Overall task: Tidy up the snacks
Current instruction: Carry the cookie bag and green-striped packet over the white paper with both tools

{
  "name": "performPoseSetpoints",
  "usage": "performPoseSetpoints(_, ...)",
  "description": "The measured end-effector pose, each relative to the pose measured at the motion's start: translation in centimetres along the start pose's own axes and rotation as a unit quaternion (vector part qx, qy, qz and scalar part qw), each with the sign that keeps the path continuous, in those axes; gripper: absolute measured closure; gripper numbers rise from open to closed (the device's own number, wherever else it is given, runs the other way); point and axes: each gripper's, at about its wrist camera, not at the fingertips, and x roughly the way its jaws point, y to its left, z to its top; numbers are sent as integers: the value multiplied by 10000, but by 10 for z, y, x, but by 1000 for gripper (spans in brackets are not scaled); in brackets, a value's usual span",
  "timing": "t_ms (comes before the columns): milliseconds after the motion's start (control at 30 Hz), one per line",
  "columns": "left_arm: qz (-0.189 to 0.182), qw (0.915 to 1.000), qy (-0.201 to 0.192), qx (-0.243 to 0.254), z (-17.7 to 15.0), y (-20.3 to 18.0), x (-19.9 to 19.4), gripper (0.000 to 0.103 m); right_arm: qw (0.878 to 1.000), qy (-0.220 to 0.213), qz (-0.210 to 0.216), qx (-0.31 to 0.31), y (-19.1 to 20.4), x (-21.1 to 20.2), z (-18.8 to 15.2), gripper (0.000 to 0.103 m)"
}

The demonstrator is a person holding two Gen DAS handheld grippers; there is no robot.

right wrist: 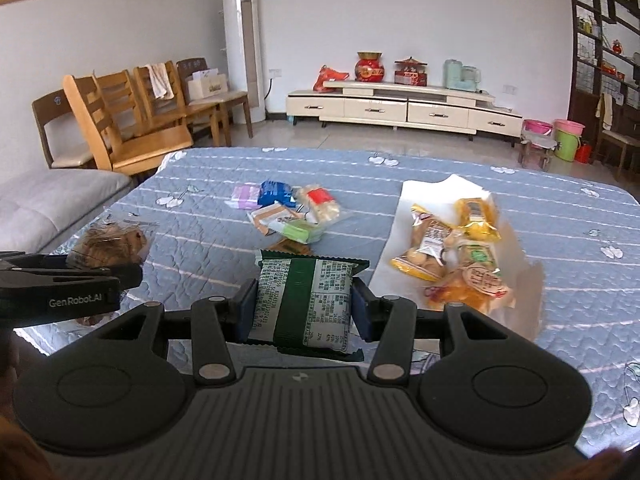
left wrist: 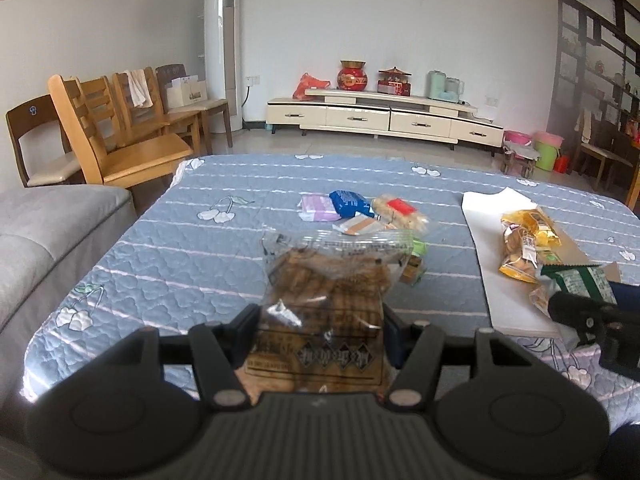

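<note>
My left gripper is clamped on a clear plastic bag of brown biscuits, held off the blue quilted tablecloth. My right gripper is pinched on a dark green and white snack packet, also lifted. More wrapped snacks lie mid-table; yellow and orange packs sit on the white paper sheet to the right

Two grippers, left and right, are seen, one snack pack held in each. Four yellow packs are counted at two o'clock. Four wooden chairs are counted at ten o'clock.
</note>
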Motion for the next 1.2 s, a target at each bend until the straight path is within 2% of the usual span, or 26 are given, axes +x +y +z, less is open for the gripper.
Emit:
performPoseSetpoints(567,-173,9998,48,113,0,-17,-3,42,9999,-38,-124,67,-6,-4,-5,43)
performPoseSetpoints(1200,-596,9971,-180,427,31,-62,4,42,9976,-267,-522,366,-40,-4,11,43)
